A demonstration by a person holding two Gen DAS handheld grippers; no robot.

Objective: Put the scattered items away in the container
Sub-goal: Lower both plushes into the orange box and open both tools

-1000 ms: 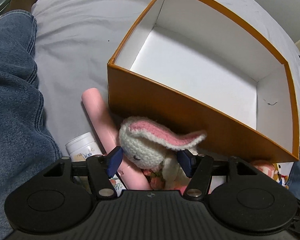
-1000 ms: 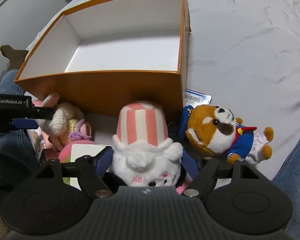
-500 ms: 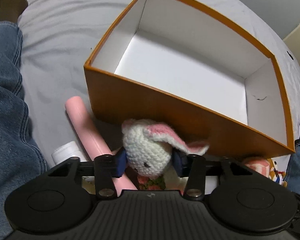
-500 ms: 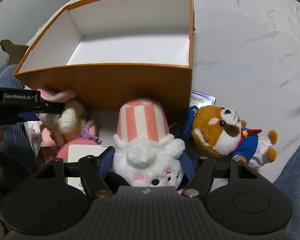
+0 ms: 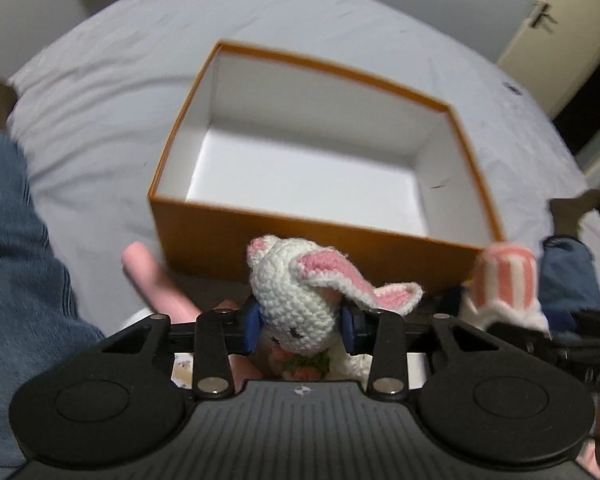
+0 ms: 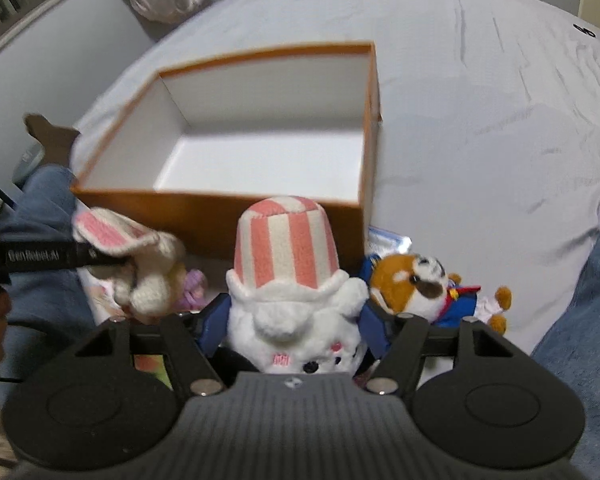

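An open orange box (image 5: 300, 236) with a white inside stands on the bed, nothing in it. My left gripper (image 5: 300, 322) is closing, its blue pads pressing both sides of the head of a white crocheted bunny (image 5: 296, 300) with pink ears, lifted in front of the box's near wall. My right gripper (image 6: 296, 320) is shut on a white plush with a pink-striped hat (image 6: 288, 264), also raised before the box (image 6: 204, 216). The bunny (image 6: 148, 276) hangs to its left.
A brown-and-white dog plush in blue (image 6: 412, 284) lies right of the box's near corner, on top of a packet (image 6: 384, 240). A pink tube (image 5: 156, 280) and small items lie by the box's left front. Legs in jeans (image 5: 16, 260) flank both sides on the grey sheet (image 6: 480, 120).
The left jaws closed onto the bunny's head and lifted it. Both grippers rose with their toys, so the box's inside shows more from above.
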